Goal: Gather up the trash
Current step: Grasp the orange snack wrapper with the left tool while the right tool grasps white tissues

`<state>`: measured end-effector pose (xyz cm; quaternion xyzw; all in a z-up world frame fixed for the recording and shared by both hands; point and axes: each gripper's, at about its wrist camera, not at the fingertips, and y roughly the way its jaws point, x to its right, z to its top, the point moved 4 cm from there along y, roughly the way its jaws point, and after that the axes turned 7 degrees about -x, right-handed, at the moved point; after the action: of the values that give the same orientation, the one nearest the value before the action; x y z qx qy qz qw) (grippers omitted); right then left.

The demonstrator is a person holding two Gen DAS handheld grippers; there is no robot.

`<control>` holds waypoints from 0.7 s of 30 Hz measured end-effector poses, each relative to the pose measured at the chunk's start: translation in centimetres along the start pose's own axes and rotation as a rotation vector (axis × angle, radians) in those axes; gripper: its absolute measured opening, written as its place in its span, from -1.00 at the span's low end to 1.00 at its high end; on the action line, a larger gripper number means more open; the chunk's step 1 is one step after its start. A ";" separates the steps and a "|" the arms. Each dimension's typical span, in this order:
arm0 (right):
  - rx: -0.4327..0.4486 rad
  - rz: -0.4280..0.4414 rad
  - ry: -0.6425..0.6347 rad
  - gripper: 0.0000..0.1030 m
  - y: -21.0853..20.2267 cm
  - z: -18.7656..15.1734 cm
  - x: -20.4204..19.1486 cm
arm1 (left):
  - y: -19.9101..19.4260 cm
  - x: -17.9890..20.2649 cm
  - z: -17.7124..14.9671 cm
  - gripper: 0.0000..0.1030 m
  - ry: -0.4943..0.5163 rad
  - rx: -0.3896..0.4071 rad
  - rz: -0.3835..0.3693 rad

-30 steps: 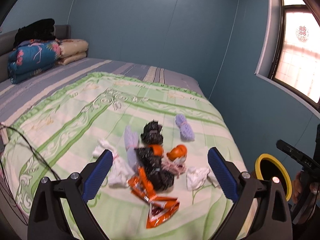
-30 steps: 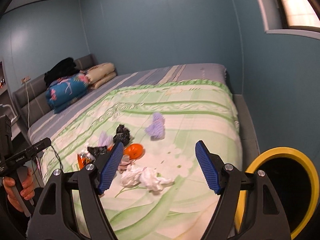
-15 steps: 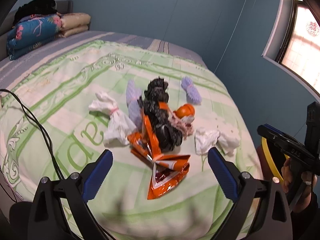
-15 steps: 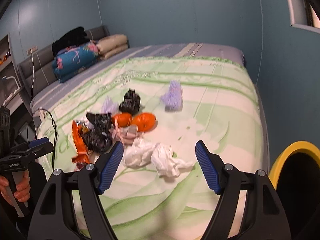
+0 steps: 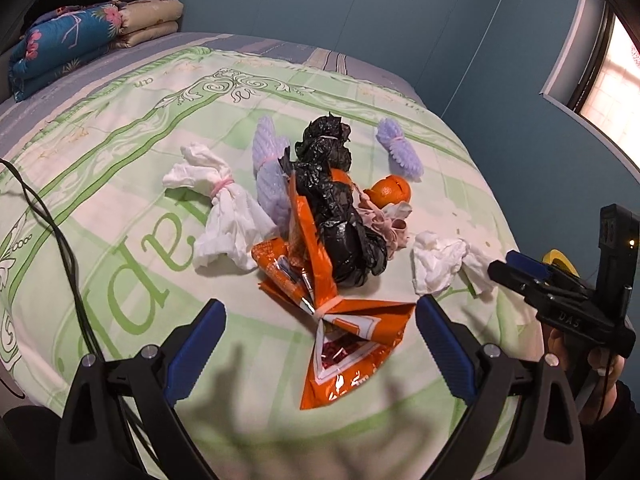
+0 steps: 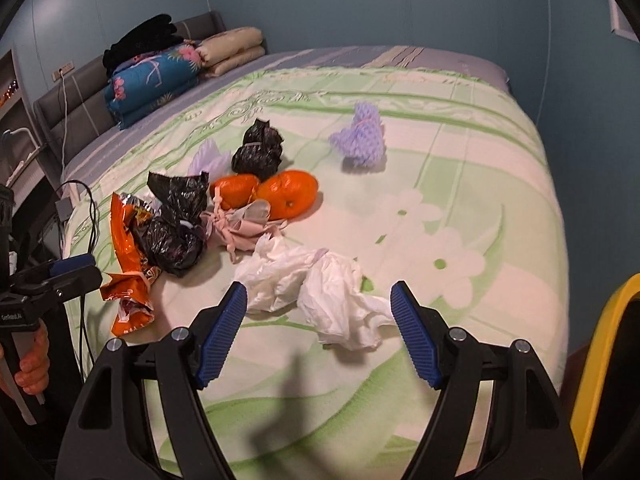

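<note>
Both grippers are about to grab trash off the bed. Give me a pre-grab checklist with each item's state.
1. Left gripper open: ok.
2. Right gripper open: ok.
3. Orange snack bag between the left fingers: ok.
4. White tissue wad between the right fingers: ok.
5. Yellow bin within reach: cannot tell, only its rim shows.
6. Black cable away from the trash: ok.

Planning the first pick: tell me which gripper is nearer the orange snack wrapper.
Left. The left gripper hangs open right over the orange snack wrapper, which lies between its fingers. The right gripper is off to the side, open over the white crumpled tissue.
</note>
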<state>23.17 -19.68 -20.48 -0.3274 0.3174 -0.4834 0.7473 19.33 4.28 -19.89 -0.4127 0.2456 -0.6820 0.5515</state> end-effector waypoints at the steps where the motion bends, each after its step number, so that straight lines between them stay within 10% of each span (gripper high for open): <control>1: -0.013 0.004 -0.004 0.37 0.5 0.1 -0.1 | 0.2 0.0 0.2 0.79 0.000 -0.004 -0.002; 21: -0.096 0.006 0.001 0.17 5.3 1.1 -0.6 | 4.8 -1.1 -0.1 0.03 -0.057 -0.128 -0.052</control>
<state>26.58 -17.26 -23.91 -0.3617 0.3417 -0.4654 0.7320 22.00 4.04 -24.06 -0.4727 0.2620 -0.6669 0.5130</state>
